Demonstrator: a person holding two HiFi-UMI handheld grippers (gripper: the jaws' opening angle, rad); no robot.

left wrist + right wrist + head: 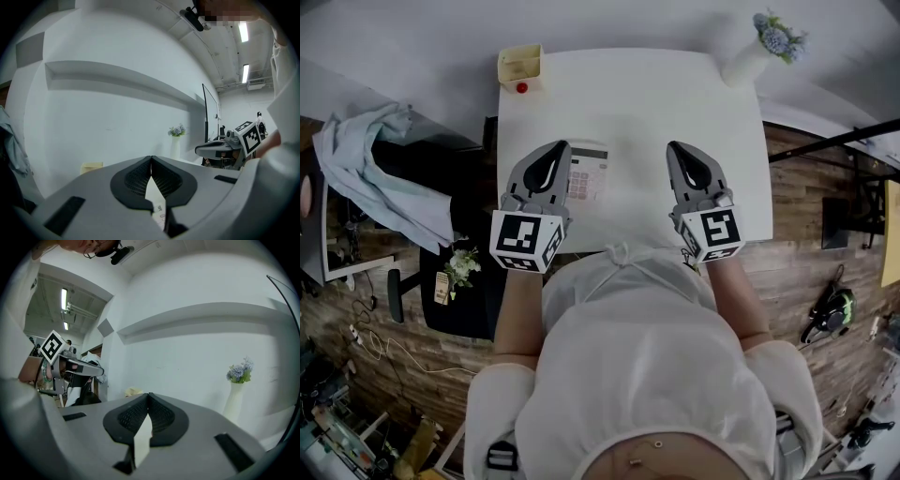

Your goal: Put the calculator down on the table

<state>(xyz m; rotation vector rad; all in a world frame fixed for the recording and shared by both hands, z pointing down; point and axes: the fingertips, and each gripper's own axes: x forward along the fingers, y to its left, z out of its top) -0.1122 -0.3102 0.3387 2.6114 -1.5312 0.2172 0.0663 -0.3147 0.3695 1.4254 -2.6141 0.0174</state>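
The calculator is white with pale keys and lies flat on the white table. It sits just right of my left gripper, which hovers over its left edge. In the left gripper view the jaws of that gripper meet at their tips, and a strip of the calculator shows in the gap below them. My right gripper is over bare table to the right of the calculator. Its jaws are shut with nothing between them.
A yellow box with a red object in front stands at the table's far left corner. A white vase of flowers stands at the far right corner. A dark chair draped with pale cloth is left of the table.
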